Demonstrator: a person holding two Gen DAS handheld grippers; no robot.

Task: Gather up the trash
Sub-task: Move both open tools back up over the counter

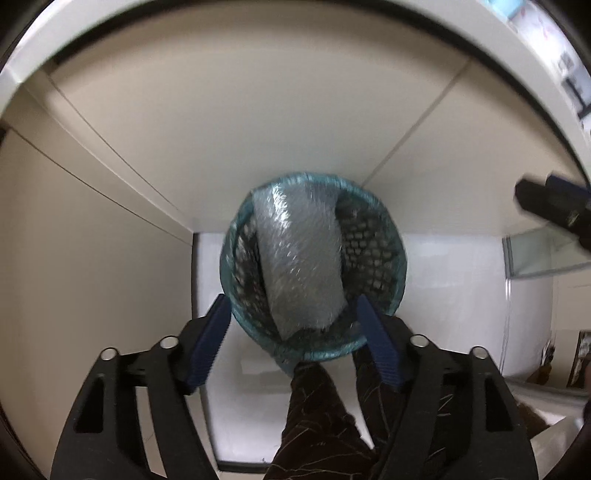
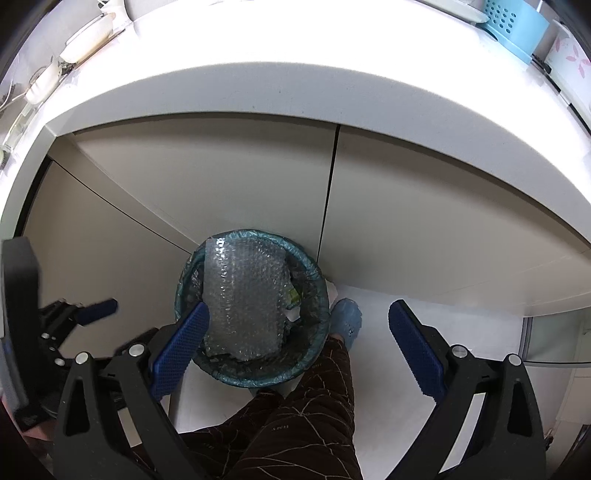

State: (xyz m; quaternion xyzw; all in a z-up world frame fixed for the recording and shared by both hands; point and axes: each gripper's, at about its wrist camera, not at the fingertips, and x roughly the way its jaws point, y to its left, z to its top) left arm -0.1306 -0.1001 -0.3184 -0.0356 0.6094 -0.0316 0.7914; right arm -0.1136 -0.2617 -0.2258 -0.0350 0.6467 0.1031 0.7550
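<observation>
A round mesh waste bin with a teal liner (image 1: 391, 236) (image 2: 314, 280) stands on the white floor against the beige cabinets. A sheet of clear bubble wrap (image 1: 299, 258) (image 2: 243, 299) lies loose inside it, sticking up toward the rim. My left gripper (image 1: 293, 325) is open and empty, directly above the bin. My right gripper (image 2: 299, 332) is open and empty, above the bin's right side. The left gripper also shows in the right wrist view (image 2: 92, 308), and the right gripper shows in the left wrist view (image 1: 554, 206).
A white countertop edge (image 2: 295, 88) overhangs the cabinets above the bin. A blue perforated basket (image 2: 513, 26) stands on it at the far right. The person's dark patterned leg (image 2: 295, 417) and blue slipper (image 2: 345, 319) are beside the bin.
</observation>
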